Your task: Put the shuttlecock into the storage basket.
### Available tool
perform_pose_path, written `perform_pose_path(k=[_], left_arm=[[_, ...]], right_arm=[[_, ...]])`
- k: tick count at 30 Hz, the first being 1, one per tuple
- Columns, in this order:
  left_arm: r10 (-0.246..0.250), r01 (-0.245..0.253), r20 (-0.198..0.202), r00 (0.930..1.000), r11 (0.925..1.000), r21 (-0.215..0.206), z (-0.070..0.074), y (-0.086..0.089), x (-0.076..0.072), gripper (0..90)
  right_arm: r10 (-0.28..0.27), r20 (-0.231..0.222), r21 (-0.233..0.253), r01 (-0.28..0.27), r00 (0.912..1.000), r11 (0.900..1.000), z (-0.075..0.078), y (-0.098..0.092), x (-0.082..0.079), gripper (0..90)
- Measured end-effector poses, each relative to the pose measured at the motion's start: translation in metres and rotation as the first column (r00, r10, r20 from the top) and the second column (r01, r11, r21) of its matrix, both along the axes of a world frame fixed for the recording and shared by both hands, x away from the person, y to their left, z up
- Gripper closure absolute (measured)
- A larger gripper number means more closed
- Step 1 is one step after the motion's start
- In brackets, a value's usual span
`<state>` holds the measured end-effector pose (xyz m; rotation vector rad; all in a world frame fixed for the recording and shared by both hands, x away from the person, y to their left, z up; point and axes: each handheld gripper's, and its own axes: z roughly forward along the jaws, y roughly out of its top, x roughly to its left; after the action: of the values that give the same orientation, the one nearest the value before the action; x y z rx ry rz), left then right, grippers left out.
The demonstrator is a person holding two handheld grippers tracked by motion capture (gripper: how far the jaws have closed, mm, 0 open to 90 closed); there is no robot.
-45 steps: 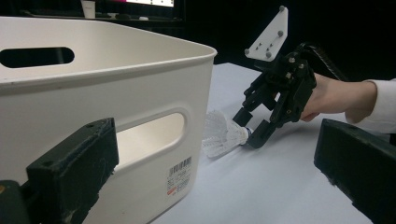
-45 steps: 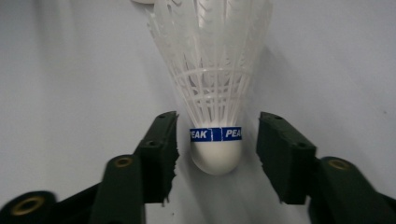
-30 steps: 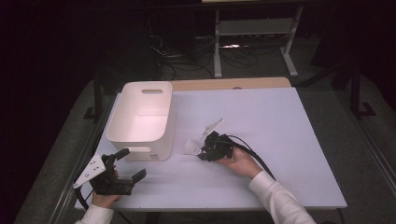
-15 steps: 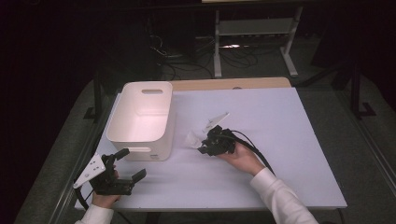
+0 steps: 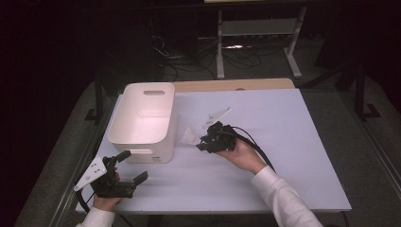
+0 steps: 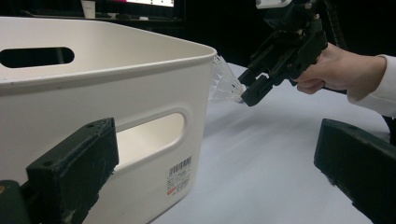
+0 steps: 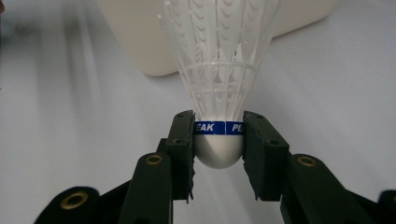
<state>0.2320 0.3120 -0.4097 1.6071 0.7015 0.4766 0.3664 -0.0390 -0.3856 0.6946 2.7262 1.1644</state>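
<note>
Where the right tongs (image 7: 218, 140) close, they grasp a shuttlecock (image 7: 219, 70) by its white cork: one jaw on each side, pressing on the blue band, cork tip pointing back toward the hand, plastic skirt fanning forward. In the high view the right tongs (image 5: 202, 143) sit near the table (image 5: 293, 156) centre, held by the right hand (image 5: 243, 153), with the shuttlecock (image 5: 189, 136) at their left end, just beside the bin (image 5: 144, 120). The left gripper view shows the shuttlecock (image 6: 224, 81) off the table surface, its skirt close to the bin (image 6: 93, 93) corner; touching or not, cannot tell. Right tongs (image 6: 245, 91) there angle down to the left.

Left tongs (image 5: 130, 168) at the near left table edge, held by the left hand (image 5: 105, 201), jaws wide apart and empty. They point toward the near wall of the bin, close to its handle slot.

Bin is white, open-topped, standing upright on the left part of the table.
</note>
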Motion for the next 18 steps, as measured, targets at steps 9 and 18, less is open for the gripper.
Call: perform_pose_path(k=[9,18], left_arm=[[0.000,0.000,0.000,1.0000,1.0000,0.000,0.000,0.000,0.000,0.0],[-0.001,0.001,-0.001,1.0000,1.0000,0.002,0.000,0.000,0.000,0.0]], right_arm=[[0.006,0.011,0.029,-0.006,0.9999,1.000,0.012,0.005,0.001,64.0],[0.002,0.024,0.069,-0.004,0.9997,0.998,0.027,0.010,0.001,64.0]])
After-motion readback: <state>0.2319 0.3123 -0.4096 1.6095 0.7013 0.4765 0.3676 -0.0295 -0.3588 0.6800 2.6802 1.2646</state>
